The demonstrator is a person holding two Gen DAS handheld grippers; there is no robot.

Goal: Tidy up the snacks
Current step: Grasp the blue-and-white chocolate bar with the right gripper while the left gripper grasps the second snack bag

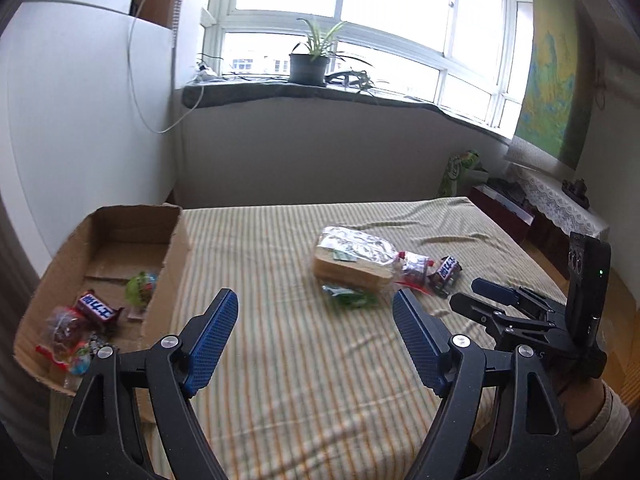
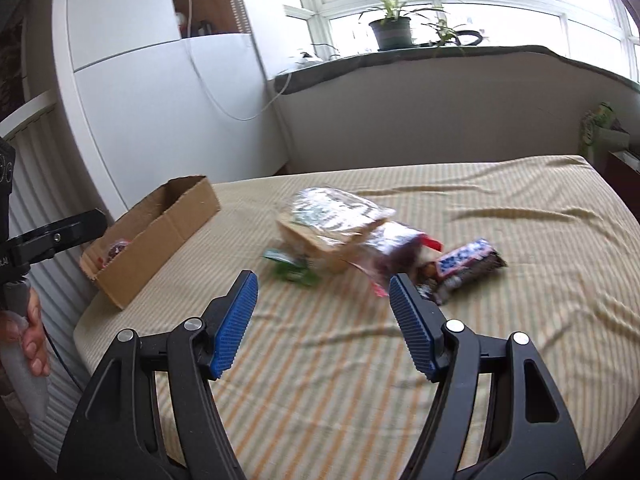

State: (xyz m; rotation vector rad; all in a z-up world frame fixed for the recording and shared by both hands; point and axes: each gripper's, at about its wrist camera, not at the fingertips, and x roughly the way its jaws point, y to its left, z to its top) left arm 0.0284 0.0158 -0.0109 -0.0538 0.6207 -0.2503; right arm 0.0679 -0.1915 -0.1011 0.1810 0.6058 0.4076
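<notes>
Both my claws, left gripper (image 1: 314,316) and right gripper (image 2: 324,300), gape empty. Open brown cardboard box (image 1: 176,248) holds several snacks; clear-wrapped sandwich pack (image 1: 352,260) and blue-labelled chocolate bar (image 2: 466,262) remain on striped bedcover (image 1: 300,360).

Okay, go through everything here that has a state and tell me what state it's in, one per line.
Left claw: open, empty.
Right claw: open, empty.
Cardboard box: open-topped, partly filled with snacks.
Bread bag: lying on the bed, outside the box.
Chocolate bar: wrapped, lying on the bed.
</notes>
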